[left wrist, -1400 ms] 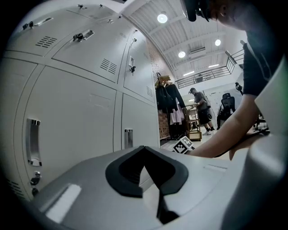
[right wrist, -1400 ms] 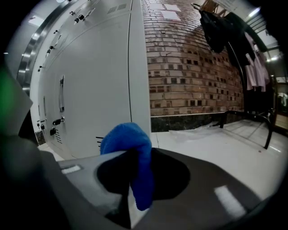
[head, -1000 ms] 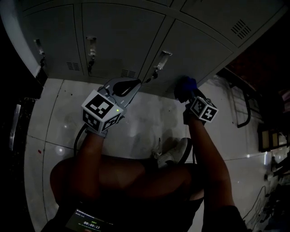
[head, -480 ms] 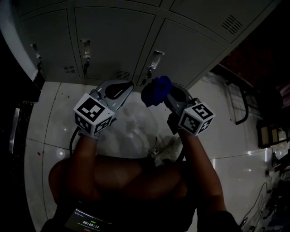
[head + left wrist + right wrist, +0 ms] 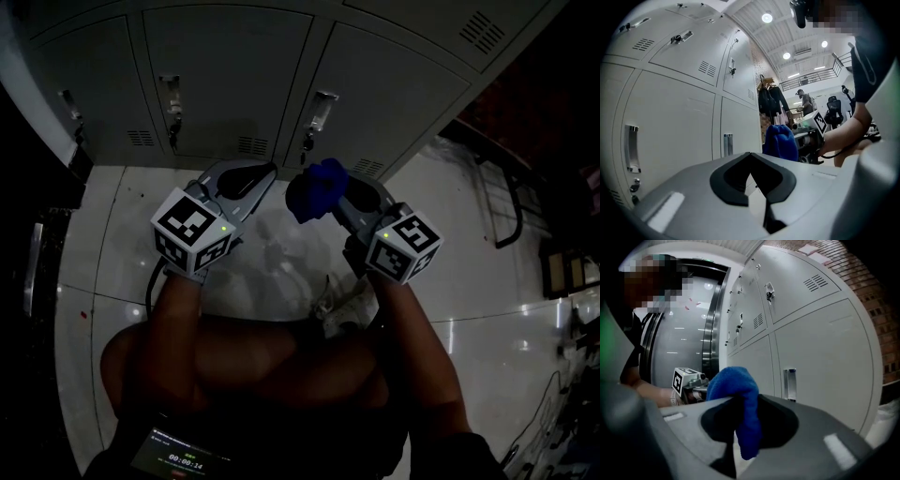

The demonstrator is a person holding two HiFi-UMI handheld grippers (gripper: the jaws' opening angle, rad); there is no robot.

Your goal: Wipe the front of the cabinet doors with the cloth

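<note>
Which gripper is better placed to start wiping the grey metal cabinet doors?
Probably the right gripper: its jaws grip the crumpled blue cloth near the grey cabinet doors; the left gripper is shut on nothing.

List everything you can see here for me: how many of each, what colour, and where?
cabinet doors: several, pale grey, straight ahead, all shut
door handles: three in the head view, metal, one on each lower door
cloth: one, blue, bunched in the right gripper's jaws
floor: glossy white tiles, below the cabinet
shoe: one, whitish, on the floor
screen: one, dark, at the person's waist
left hand-held gripper: one, grey, jaws together, empty
right hand-held gripper: one, grey, clamped on the cloth
arms: two, bare, behind the grippers
</note>
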